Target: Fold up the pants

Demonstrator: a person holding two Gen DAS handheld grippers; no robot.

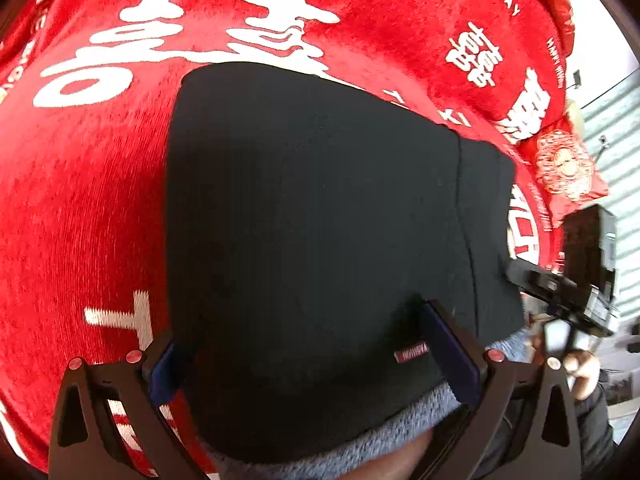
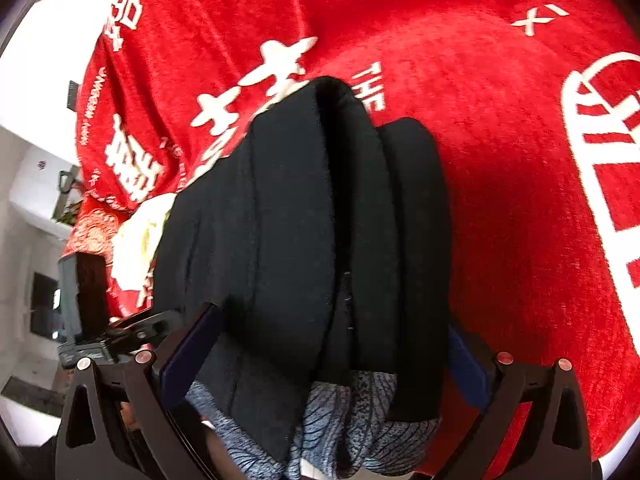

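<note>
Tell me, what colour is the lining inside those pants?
Grey-blue lining, finely dark-veined, on black pants; right wrist view shows it best.

A big red blanket [image 1: 80,200] with white letters covered the bed. Behind it stood white walls [image 2: 44,40]. Bright light came through striped window blinds [image 1: 618,152] on one side.

Blanket [image 1: 80,208], upper right in the left wrist view: "BIGDAY" in small white capitals.
Blanket, right wrist view [image 2: 500,200]: "THE" in white capitals beside the pants' far edge.
Blanket, large print: white Chinese double-happiness characters, big and small.
Blanket edge strips: tiny white lettering, too small to read.
Pants label [image 1: 411,351]: small red tag, text blurred.
</note>
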